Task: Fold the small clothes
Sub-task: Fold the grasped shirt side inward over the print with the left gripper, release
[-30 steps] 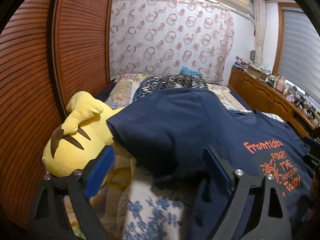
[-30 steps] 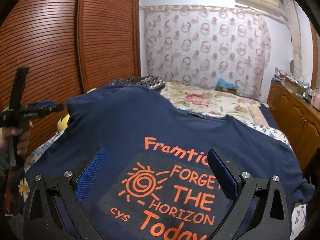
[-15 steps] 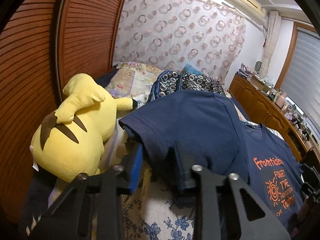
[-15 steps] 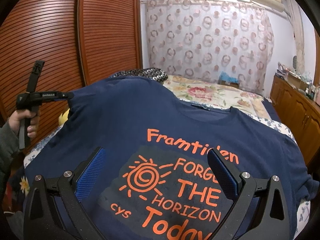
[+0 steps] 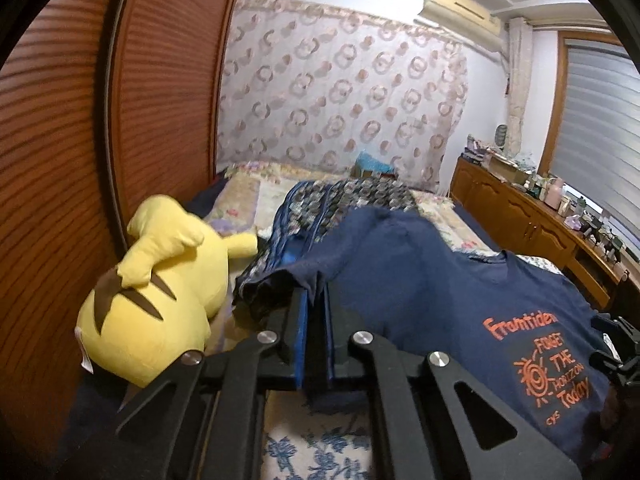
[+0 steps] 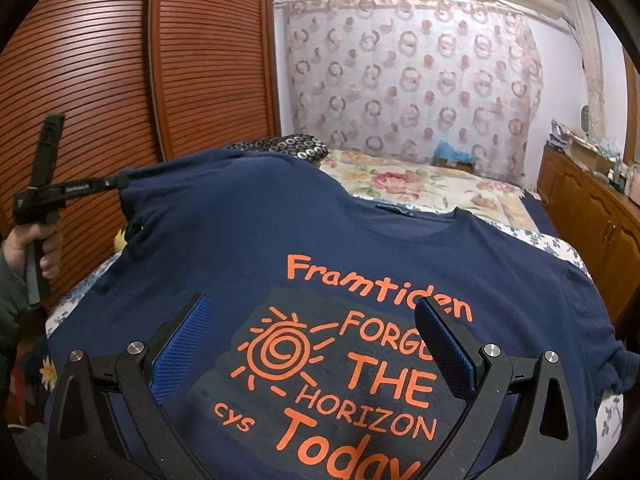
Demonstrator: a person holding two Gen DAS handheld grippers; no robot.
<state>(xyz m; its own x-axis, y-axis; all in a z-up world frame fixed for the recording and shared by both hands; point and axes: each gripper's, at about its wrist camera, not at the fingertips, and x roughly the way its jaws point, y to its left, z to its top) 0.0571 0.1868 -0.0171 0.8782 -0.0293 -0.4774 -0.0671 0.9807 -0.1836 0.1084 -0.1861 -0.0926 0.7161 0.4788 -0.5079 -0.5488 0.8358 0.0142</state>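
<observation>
A navy T-shirt (image 6: 248, 240) with orange print lies face up on the bed; it also shows in the left wrist view (image 5: 420, 280). My left gripper (image 5: 316, 292) is shut on the shirt's left sleeve and lifts it off the bed. From the right wrist view the left gripper (image 6: 116, 182) shows at the far left, pinching that sleeve. My right gripper (image 6: 312, 316) is open and empty, hovering over the printed chest.
A yellow plush toy (image 5: 160, 292) lies beside the held sleeve against the wooden slatted wardrobe (image 5: 80, 120). A patterned dark pillow (image 5: 352, 196) sits behind the shirt. A wooden dresser (image 5: 540, 224) with small items runs along the right side of the bed (image 6: 420, 184).
My left gripper closed on the shirt's left sleeve and raised it. My right gripper stayed open, shifting slightly lower over the print.
</observation>
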